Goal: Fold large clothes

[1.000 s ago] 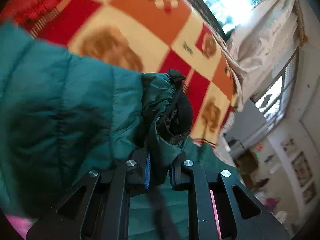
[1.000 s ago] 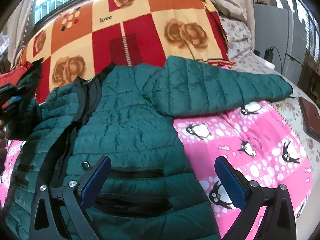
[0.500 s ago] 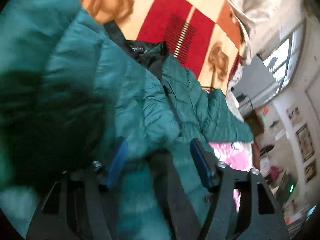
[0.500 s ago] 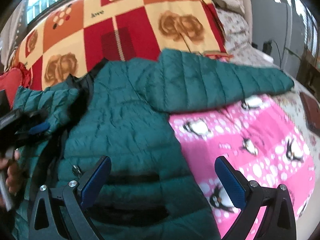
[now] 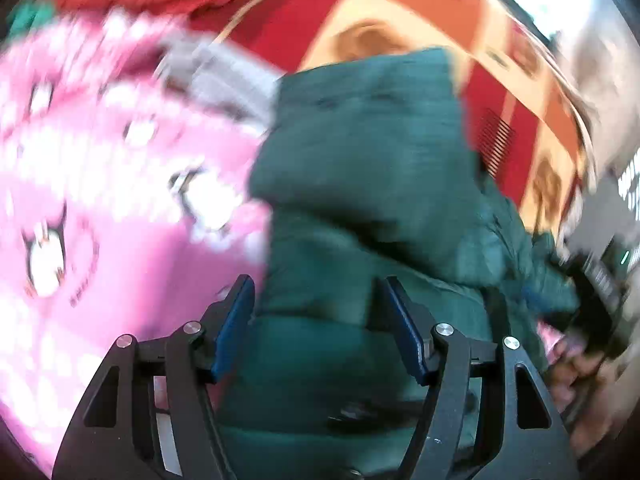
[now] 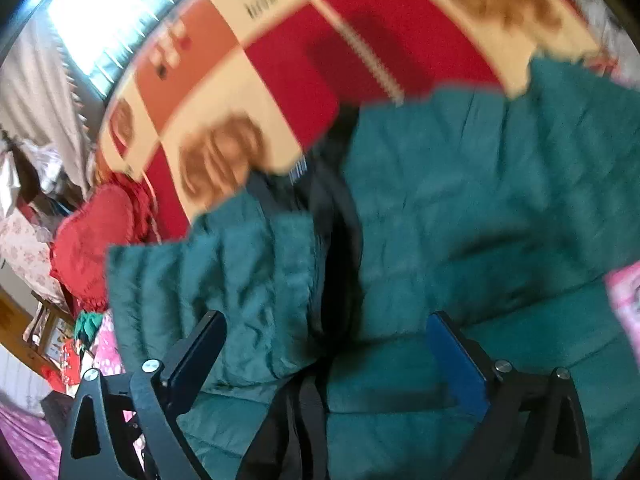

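One green puffer jacket (image 6: 460,208) lies face-up on the bed, collar toward the red-and-cream checked quilt (image 6: 280,60), its front parted along the dark zip line, with one sleeve already laid across the chest on the side your left gripper (image 5: 318,328) looks over. Both views are blurred, so fine detail is uncertain. Your left gripper's jaws stand wide apart and hold nothing, hovering above the folded sleeve beside the pink penguin blanket (image 5: 100,200). Your right gripper (image 6: 324,352) is likewise spread wide and empty, low over the jacket's middle. The next fold is probably the other sleeve. Take it near the cuff, pinch through the padding, not just the slippery shell, and lay it flat across. Press trapped air out as you go, or the puffy layers may spring back.
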Demonstrator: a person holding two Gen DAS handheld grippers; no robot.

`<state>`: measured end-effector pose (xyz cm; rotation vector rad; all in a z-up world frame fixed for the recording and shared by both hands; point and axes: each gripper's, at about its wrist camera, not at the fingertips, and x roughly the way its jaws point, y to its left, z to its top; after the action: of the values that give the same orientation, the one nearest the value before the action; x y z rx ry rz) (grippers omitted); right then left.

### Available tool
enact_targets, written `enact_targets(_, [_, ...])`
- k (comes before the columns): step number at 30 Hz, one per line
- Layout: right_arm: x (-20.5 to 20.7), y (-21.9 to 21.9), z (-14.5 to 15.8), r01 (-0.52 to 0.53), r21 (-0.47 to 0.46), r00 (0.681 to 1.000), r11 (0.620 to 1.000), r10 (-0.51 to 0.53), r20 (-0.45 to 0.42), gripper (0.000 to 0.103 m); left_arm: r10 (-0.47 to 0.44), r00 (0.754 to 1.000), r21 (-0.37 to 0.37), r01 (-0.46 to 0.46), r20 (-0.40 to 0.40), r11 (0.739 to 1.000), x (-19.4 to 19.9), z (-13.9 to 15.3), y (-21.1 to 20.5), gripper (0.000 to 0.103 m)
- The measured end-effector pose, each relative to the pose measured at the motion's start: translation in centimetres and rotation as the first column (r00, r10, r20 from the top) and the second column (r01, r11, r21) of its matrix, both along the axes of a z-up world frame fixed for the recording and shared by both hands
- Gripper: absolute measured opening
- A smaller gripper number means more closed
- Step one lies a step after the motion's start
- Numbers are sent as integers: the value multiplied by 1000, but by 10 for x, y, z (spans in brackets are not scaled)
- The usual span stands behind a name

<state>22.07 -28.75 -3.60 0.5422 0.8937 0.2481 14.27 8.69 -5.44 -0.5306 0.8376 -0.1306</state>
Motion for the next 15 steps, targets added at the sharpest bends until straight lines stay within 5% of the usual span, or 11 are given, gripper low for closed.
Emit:
enact_targets(1, [7, 4, -11, -12, 37, 999, 999, 13, -34, 88, 7, 1000, -47, -7, 1, 999, 2, -6, 6, 65])
enact_targets(4, [22, 16, -16, -88, 81, 996, 993, 90, -20, 81, 3, 1000, -16, -3, 12, 1000, 1, -5, 2, 66])
enact_targets(6, [29, 22, -16, -140, 141, 990, 980, 140, 5, 42, -3, 1000, -12, 3, 10, 1000, 3, -7, 1, 66])
enact_targets(8, [24, 23, -15, -91, 70, 996, 993, 89, 29, 26, -2, 1000, -26, 2, 13, 1000, 4, -8, 4, 66])
enact_targets(11, [13, 23, 2, -65, 2, 993, 998, 64, 96, 15, -2, 1000, -40, 2, 15, 999, 6, -8, 4, 66])
enact_targets(15, [-6, -18, 39, 76, -81, 974, 994, -57, 220, 13, -3, 1000, -48, 4, 15, 999, 6, -8, 6, 66])
